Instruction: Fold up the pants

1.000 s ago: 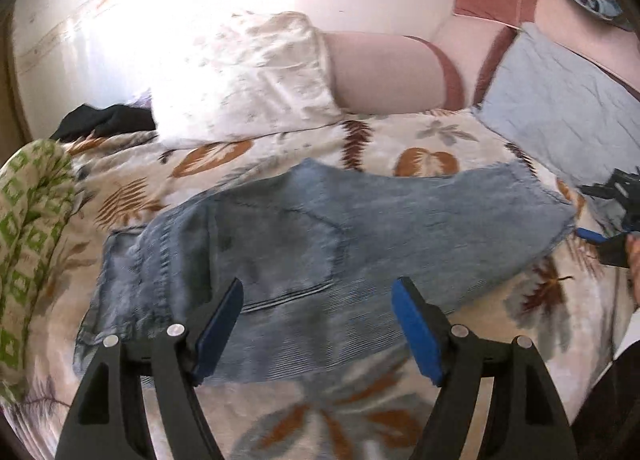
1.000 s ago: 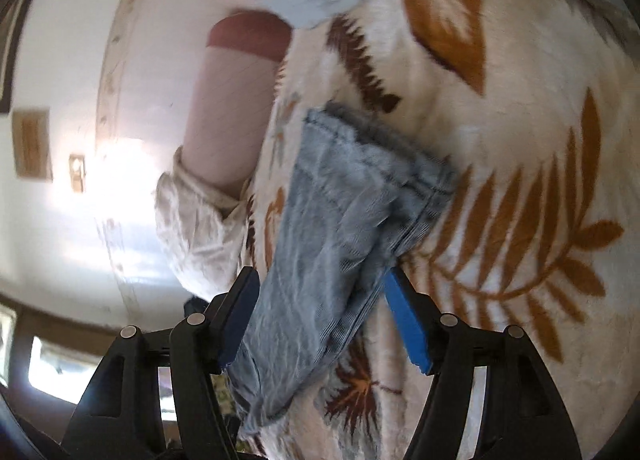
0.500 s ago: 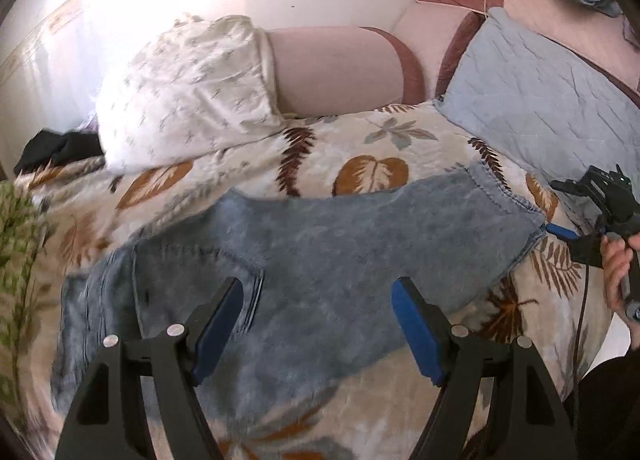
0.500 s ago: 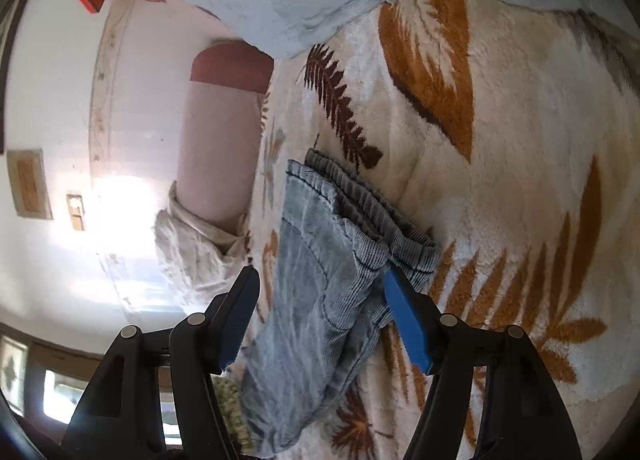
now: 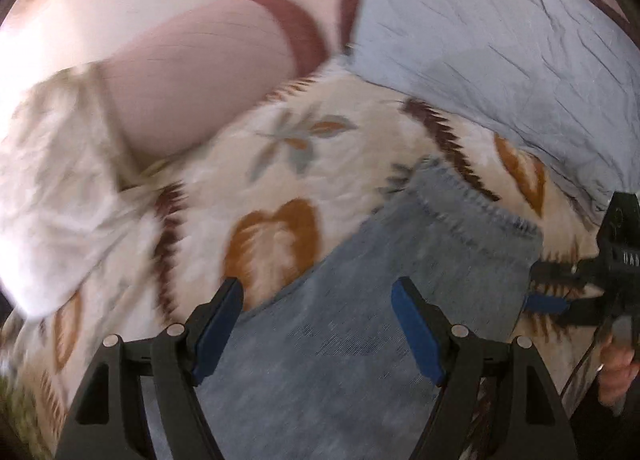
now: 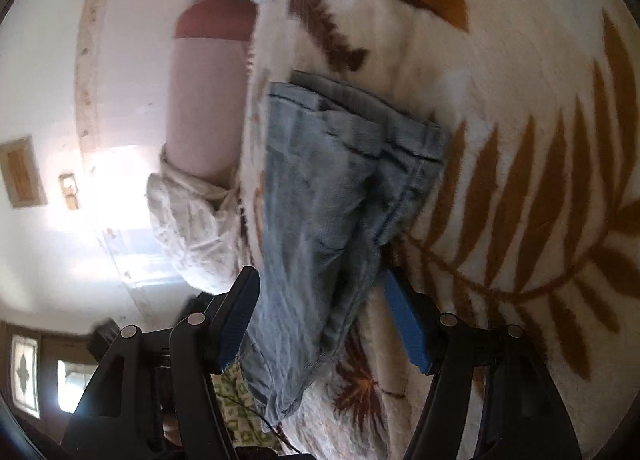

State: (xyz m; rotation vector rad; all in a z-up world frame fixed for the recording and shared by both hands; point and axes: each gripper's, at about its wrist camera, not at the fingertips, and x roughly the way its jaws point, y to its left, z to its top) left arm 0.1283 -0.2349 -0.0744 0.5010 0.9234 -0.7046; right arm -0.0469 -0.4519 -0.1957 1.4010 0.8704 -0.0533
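Light blue jeans (image 5: 360,320) lie flat on a cream bedspread with brown leaf prints (image 5: 280,163), legs laid together, hems toward the right. My left gripper (image 5: 318,324) is open above the middle of the legs, holding nothing. The right gripper shows at the right edge of the left wrist view (image 5: 560,300), near the hems. In the right wrist view the jeans' leg ends (image 6: 340,187) lie stacked just ahead of my open, empty right gripper (image 6: 320,316).
A pink bolster (image 5: 208,71), a white patterned pillow (image 5: 52,187) and a pale blue quilted pillow (image 5: 500,27) lie along the far side of the bed. A green patterned cloth (image 6: 236,412) shows beyond the jeans. A white wall (image 6: 60,79) stands behind.
My left gripper has swept right along the jeans, from the waist and back pocket toward the leg ends. My right gripper has come closer to the hems. Both stayed open.
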